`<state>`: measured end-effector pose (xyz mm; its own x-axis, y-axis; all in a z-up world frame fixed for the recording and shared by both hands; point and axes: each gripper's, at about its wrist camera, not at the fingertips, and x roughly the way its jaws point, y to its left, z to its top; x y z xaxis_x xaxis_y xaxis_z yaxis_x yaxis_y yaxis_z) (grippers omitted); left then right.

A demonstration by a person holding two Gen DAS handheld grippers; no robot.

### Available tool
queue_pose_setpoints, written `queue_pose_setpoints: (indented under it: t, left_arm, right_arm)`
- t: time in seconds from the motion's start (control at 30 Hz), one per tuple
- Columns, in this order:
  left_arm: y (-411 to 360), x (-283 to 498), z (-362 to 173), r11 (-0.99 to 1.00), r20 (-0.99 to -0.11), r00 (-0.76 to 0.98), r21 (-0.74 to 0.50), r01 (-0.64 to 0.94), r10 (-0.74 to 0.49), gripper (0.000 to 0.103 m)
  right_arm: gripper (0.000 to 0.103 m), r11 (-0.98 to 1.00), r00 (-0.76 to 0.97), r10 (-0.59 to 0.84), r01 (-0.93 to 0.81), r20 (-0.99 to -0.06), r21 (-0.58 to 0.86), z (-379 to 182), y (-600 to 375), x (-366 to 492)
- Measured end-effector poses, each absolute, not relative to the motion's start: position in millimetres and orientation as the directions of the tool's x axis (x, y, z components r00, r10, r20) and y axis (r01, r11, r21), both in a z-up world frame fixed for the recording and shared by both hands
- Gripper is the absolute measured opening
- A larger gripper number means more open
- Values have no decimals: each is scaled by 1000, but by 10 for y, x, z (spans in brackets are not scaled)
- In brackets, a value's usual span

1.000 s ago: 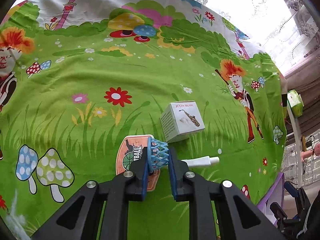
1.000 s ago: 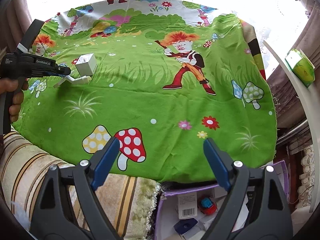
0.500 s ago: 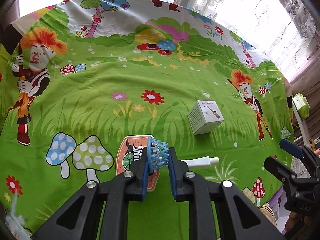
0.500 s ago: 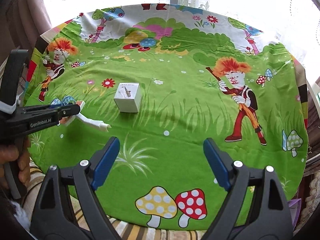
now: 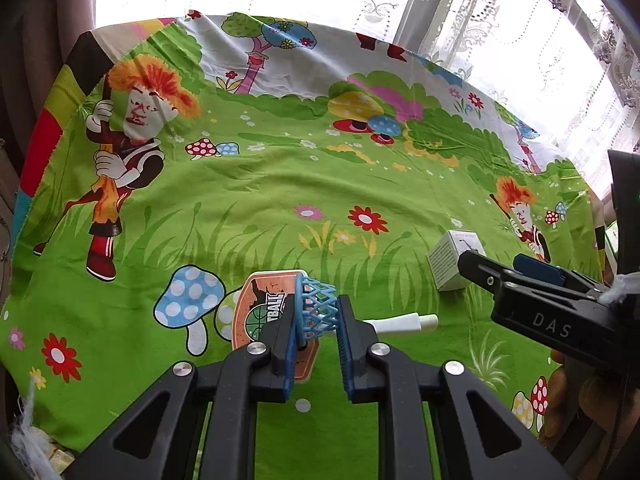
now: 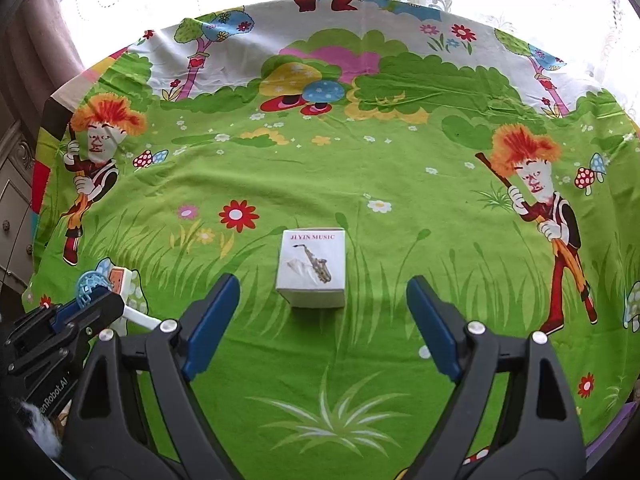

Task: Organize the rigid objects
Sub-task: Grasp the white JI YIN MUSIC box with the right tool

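Left tool (image 5: 318, 322) is seen pressed together on the blue net (image 5: 316, 306) of a toy basketball hoop (image 5: 276, 312); the net is pinched between the two blue pads, with the orange backboard (image 5: 260, 304) printed "BALL" standing to the left of the fingers. A white post (image 5: 404, 323) of the same toy is seen sticking out to the right, past the right finger. Whether the toy is lifted off the cloth or touching it cannot be told.

Right tool (image 6: 320, 320) is spread wide, nothing between the pads. A white cube box (image 6: 312, 266) marked "JIYIN MUSIC", with a saxophone picture on top, is found lying on the table just ahead of the gap, roughly centred between the two fingers and not touched by either.

In the left wrist view the same white cube box (image 5: 450, 262) is seen at right, partly hidden behind the right tool (image 5: 516, 276), whose body is marked "DAS". In the right wrist view the left tool (image 6: 90, 300) is seen at lower left with the blue net (image 6: 90, 282) and backboard (image 6: 118, 278) at its tip, well apart from the box.

The table is covered by a green cartoon tablecloth (image 6: 360, 168) with mushrooms, flowers and orange-haired figures. A window with lace curtains (image 5: 480, 12) is seen behind it
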<state>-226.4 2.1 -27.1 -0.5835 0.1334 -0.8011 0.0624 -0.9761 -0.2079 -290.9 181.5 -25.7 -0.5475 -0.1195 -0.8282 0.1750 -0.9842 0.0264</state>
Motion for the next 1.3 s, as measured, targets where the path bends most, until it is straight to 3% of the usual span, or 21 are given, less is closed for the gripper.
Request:
queue_pose_setpoints:
  t: [0.3,0.47,0.57,1.3]
  left_arm:
    - [-1,-2255,-288,-976,-793,-595,-208,67,128,18]
    - [28,-2249,-287,-979,-793,-597,-196,60,122,18]
    - [43,-2243,-284,-980,-793,-598,-191,58,119,18]
    - [219,-2100,-68,-983,-759,-634,-184,-11,149,18]
  right_arm:
    - [87,-983,-529,-70,179,-845,-31,-562,1695,-3024]
    - [53,-984,-503,-64,175,-862,-29,-654,1726,-3048]
    - [45,-984,-508,-57,175,-859,-38,-658,1734,-3026]
    - [45,-992,-603,-56,124,-796,-23,-101,2086,-2243]
